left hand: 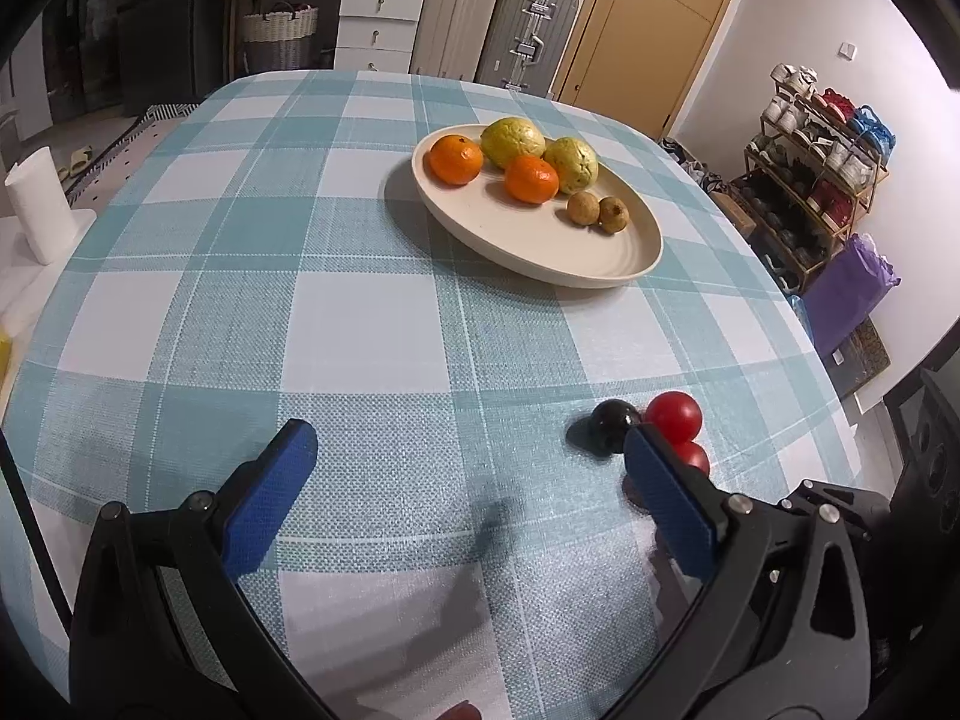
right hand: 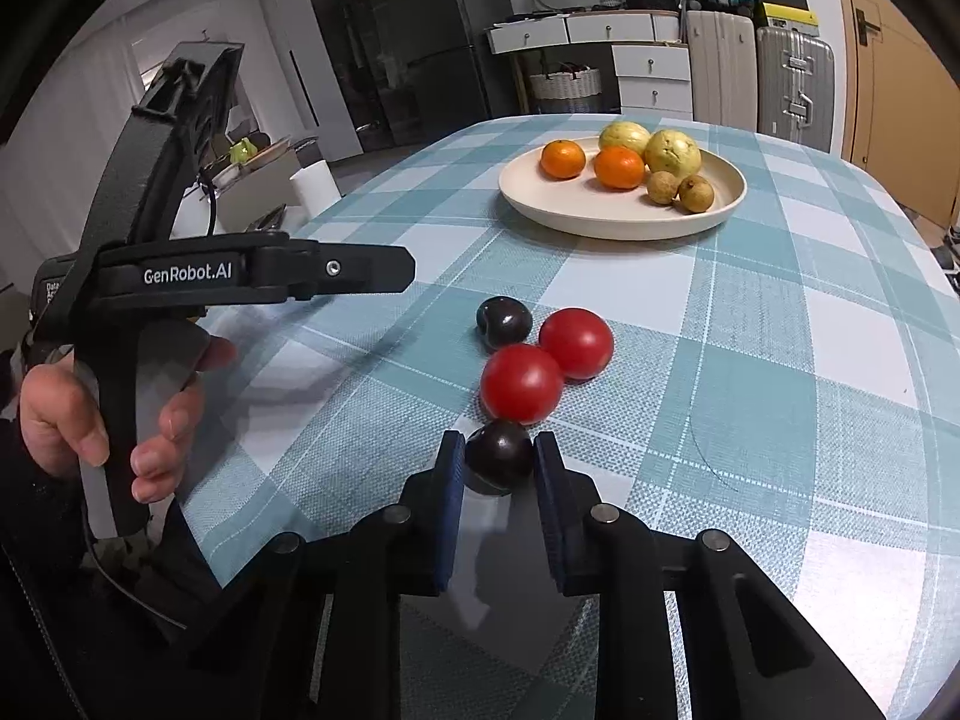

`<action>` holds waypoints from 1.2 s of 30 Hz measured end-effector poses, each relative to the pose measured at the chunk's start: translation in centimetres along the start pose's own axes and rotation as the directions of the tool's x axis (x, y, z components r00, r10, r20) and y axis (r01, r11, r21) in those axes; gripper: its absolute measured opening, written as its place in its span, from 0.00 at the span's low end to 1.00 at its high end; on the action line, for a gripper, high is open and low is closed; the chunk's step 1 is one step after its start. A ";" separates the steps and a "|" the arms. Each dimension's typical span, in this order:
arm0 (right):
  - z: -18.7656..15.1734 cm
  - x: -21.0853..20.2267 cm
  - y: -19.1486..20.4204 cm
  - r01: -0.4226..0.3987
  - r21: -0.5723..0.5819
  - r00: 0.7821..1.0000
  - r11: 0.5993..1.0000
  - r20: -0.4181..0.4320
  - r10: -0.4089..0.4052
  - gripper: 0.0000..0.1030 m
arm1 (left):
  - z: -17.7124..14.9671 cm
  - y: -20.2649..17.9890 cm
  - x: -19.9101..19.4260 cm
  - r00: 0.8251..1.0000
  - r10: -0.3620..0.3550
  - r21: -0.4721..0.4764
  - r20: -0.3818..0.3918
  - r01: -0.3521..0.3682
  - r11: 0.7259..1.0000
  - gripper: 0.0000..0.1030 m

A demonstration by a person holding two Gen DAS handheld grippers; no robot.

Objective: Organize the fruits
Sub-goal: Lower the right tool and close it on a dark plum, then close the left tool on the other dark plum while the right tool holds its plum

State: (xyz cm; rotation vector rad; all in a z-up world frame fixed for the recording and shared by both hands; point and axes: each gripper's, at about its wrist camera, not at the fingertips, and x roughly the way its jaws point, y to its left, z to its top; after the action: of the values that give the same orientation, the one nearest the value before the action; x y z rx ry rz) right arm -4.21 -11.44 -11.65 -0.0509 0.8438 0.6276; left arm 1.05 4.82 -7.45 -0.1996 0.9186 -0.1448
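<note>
Right gripper [right hand: 499, 456] pinching dark plum [right hand: 499, 461], small, glossy, right at fingertips on tablecloth. Looks like pick step; next probably lift clear of red tomato [right hand: 521, 383] touching just ahead, carry to plate [right hand: 624, 219] far ahead. Left gripper [left hand: 468, 450] spread wide, holding nothing.

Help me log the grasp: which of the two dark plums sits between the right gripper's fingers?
The near plum, between the right gripper pads, touching the front tomato. The other plum lies farther off, beyond both tomatoes.
</note>
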 end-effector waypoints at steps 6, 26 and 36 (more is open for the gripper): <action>0.0 -0.7 -0.6 -0.010 0.024 1.000 1.000 0.025 0.010 0.23 | 0.1 -0.2 0.2 1.000 -0.007 0.002 -0.008 0.007 1.000 0.99; 0.3 -2.9 -3.3 0.011 0.089 0.995 0.996 0.094 -0.020 0.23 | 1.8 -3.0 4.0 0.992 -0.083 0.050 -0.099 0.088 0.995 0.99; 0.6 -3.2 -3.3 -0.014 0.076 0.995 0.997 0.096 0.006 0.23 | 1.7 -3.8 4.2 0.992 -0.085 0.096 -0.096 0.095 0.991 0.89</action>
State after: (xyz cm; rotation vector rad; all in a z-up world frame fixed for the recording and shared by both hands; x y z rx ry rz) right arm -3.61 -15.59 -9.69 0.0524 0.7754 0.6018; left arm 4.73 0.42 -8.79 -0.1425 0.9919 -0.2850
